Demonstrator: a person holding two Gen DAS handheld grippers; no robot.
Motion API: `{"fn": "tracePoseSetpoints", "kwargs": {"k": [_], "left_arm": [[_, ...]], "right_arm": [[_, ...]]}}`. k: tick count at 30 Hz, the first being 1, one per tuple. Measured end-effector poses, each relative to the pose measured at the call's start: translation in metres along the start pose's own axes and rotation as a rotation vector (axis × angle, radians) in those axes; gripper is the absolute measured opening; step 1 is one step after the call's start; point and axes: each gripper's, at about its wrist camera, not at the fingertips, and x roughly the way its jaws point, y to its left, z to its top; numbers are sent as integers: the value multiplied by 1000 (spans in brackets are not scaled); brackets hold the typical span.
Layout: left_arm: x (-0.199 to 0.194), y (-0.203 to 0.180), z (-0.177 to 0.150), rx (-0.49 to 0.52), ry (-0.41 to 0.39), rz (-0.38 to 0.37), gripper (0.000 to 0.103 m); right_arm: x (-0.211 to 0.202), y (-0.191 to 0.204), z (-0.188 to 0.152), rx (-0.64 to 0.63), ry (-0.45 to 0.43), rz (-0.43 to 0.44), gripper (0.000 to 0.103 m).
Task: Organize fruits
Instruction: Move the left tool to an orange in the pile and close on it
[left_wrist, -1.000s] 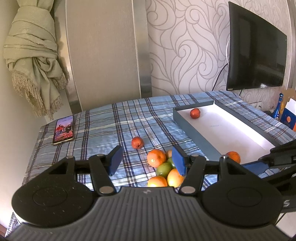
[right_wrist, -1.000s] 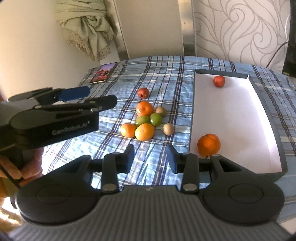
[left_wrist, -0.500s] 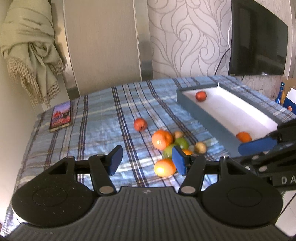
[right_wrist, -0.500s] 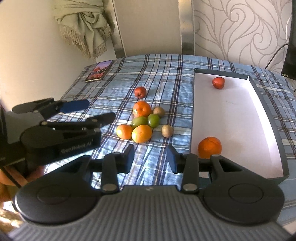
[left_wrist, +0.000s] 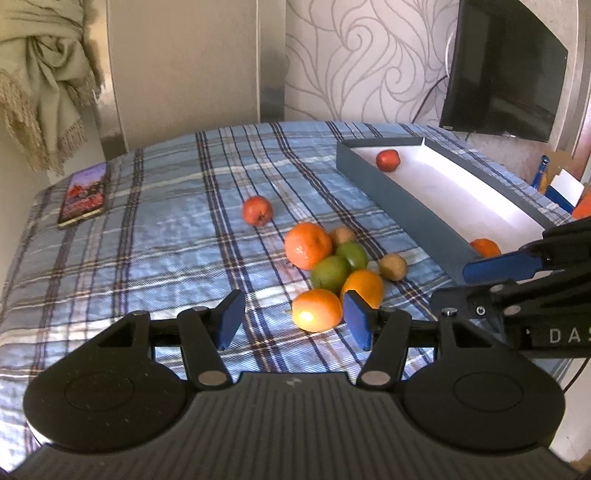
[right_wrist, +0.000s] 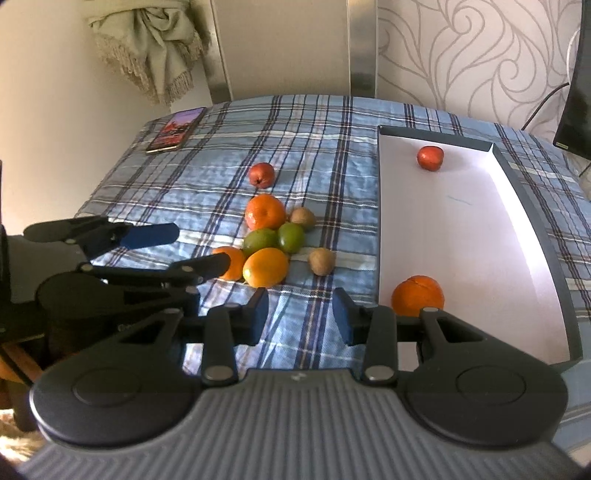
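Note:
A cluster of fruit lies on the plaid cloth: three oranges, two green fruits (left_wrist: 330, 272) and two brown kiwis (left_wrist: 393, 266). A red fruit (left_wrist: 257, 210) lies apart, farther back. The nearest orange (left_wrist: 317, 309) sits just ahead of my open, empty left gripper (left_wrist: 293, 319), toward its right finger. A grey tray (right_wrist: 532, 206) with a white floor holds a red fruit (right_wrist: 430, 157) and an orange (right_wrist: 417, 295). My right gripper (right_wrist: 300, 319) is open and empty over the cloth, short of the cluster (right_wrist: 265, 266) and left of the tray.
A phone (left_wrist: 84, 193) lies at the cloth's far left corner. A TV (left_wrist: 502, 70) hangs on the wall behind the tray. A tasselled curtain (right_wrist: 155, 44) hangs at the back left. Each gripper shows in the other's view.
The left gripper has drawn back and swung, so the fruit cluster now sits farther ahead with the nearest orange between its fingertips' line. The right gripper has moved slightly closer to the cluster.

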Motion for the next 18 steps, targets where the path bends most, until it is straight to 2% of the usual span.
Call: {"fn": "tracePoseSetpoints", "kwargs": {"k": [6,18], "left_arm": [[13,4,-2,-24,28,-31,65],[18,3,-1,-22,39,-42,64]], "right_arm": [[3,0,1,7,6,-8,41],[4,-3,1,21,16,-18,41]]}}
